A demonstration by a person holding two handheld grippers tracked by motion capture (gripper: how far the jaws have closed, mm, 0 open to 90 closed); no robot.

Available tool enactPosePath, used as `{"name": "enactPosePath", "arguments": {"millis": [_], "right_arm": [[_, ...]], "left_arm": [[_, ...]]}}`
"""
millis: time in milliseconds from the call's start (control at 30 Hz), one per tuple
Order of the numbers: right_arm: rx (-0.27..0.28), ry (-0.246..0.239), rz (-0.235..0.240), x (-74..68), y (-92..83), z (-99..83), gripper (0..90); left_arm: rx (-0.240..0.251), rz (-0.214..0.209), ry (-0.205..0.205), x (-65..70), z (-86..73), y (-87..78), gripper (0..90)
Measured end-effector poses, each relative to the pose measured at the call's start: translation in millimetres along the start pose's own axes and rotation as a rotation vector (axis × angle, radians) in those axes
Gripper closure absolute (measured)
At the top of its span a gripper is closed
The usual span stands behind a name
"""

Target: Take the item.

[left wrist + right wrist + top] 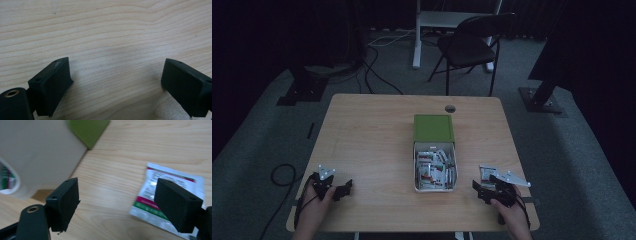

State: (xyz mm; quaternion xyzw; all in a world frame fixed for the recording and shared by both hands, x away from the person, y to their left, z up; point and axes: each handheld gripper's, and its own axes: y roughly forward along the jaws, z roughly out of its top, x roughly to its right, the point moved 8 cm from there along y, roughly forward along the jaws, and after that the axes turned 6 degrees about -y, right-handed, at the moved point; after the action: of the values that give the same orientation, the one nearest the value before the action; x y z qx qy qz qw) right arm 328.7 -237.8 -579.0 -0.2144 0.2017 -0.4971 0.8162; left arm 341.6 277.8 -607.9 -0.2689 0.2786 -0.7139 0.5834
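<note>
A wooden bench (372,145) was observed with a white box (435,187) standing right of centre, its green lid (434,128) hinged back on the far side. The box was seen to be filled with sachets (434,170). One further sachet (170,195), white with red and green bands, was found lying flat on the bench just right of the box, near the front edge.

The right gripper (484,191) was held low over that loose sachet. Its fingers (178,205) were noted to be wide apart, with nothing gripped; the sachet lay partly beneath the right-hand finger, and contact could not be confirmed. The left gripper (343,190) was rested over bare bench at the near left, its fingers (51,86) likewise spread wide and empty.

The step in hand was judged to be the setting out of sachets beside the box. It was judged best that the open fingers be lifted straight clear, so that the flat sachet would not be dragged, and that the next sachet be taken by one edge.
</note>
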Motion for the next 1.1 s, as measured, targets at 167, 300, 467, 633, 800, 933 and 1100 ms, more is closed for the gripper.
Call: {"name": "enactPosePath", "arguments": {"millis": [167, 300, 467, 633, 800, 933, 1100], "right_arm": [[0.009, -0.052, 0.068, -13.6, 2.7, 1.4, 19.6], [0.003, -0.108, 0.116, -23.5, 6.5, -1.6, 19.7], [-0.011, -0.149, 0.143, -30.7, 10.4, -3.4, 19.6], [-0.04, -0.197, 0.184, -38.8, 15.2, -7.2, 18.4], [-0.052, -0.25, 0.253, -47.5, 18.0, -11.6, 17.6], [-0.074, -0.278, 0.282, -51.7, 21.5, -15.0, 17.6], [-0.073, -0.305, 0.292, -56.0, 24.7, -14.9, 17.5]], "left_arm": [[0.0, 0.001, 0.0, 0.1, 0.0, 0.0, 9.7], [0.0, 0.0, 0.0, 0.0, 0.0, -0.1, 9.7], [0.0, 0.0, 0.0, 0.0, 0.0, -0.1, 9.7], [0.0, 0.005, -0.005, 0.4, -0.4, -0.4, 9.8], [0.0, 0.006, -0.007, 0.6, -0.5, -0.6, 9.8], [-0.001, 0.006, -0.006, 0.6, -0.6, -0.6, 9.8], [-0.002, 0.002, -0.002, 1.7, -0.8, -0.8, 9.8]]}}
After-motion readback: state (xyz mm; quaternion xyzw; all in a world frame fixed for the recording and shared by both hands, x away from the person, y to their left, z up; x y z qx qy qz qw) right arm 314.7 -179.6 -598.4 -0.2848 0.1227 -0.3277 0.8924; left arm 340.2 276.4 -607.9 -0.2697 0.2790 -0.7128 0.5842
